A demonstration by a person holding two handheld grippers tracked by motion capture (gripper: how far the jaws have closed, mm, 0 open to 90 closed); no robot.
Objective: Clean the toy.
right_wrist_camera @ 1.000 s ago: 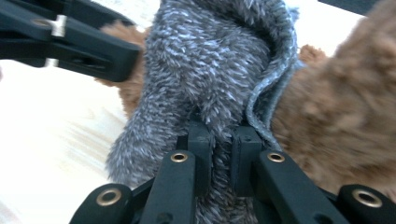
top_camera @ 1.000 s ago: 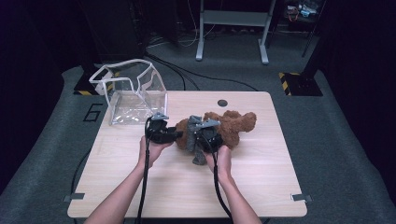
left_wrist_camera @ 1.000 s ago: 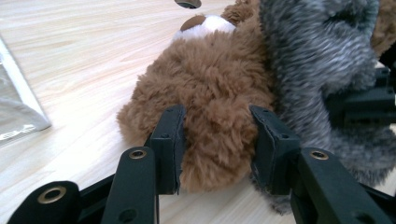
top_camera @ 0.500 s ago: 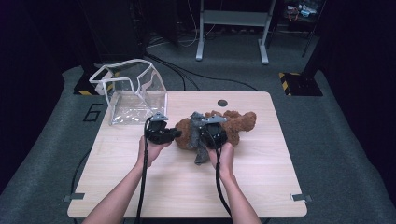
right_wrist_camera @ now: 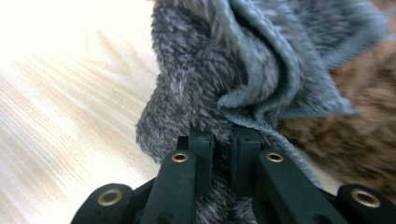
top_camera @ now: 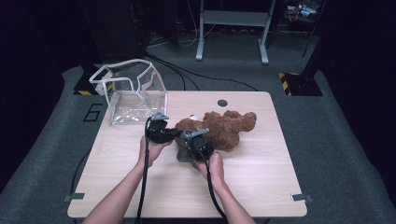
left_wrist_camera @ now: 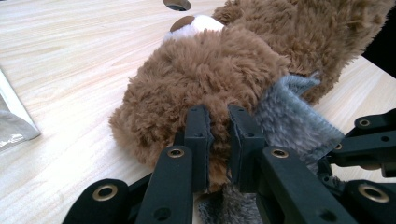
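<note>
Teddy bear (top_camera: 224, 127): the brown plush is seen lying on its side near the middle of the counter (top_camera: 261, 182), head towards the person's left, white muzzle (left_wrist_camera: 198, 23) turned up towards the far edge.

Grey cloth (right_wrist_camera: 261, 56): a fuzzy grey piece is bunched against the bear's near side, draped partly down onto the wood; whether it is sewn to the bear cannot be told.

Left gripper (top_camera: 163, 133): it is held low at the bear's head end, and its jaws have just been closing. In the left gripper view they are clamped on a tuft of brown fur (left_wrist_camera: 217, 135), with the grey cloth brushing the outer side of one jaw.

Right gripper (top_camera: 192, 148): it is held just beside the left one, on the near side of the bear. In the right gripper view (right_wrist_camera: 223, 140) its jaws are clenched on a fold of the grey cloth, pile squeezed between the pads.

Hands: both grippers are gripped from behind, forearms brought in from the near edge, cables trailed back along them.

Clear bag (top_camera: 133, 93): a transparent pouch with white trim is stood open at the far left corner of the counter, well apart from the bear.

Counter hole (top_camera: 222, 102): a round dark grommet is seen just beyond the bear.
</note>
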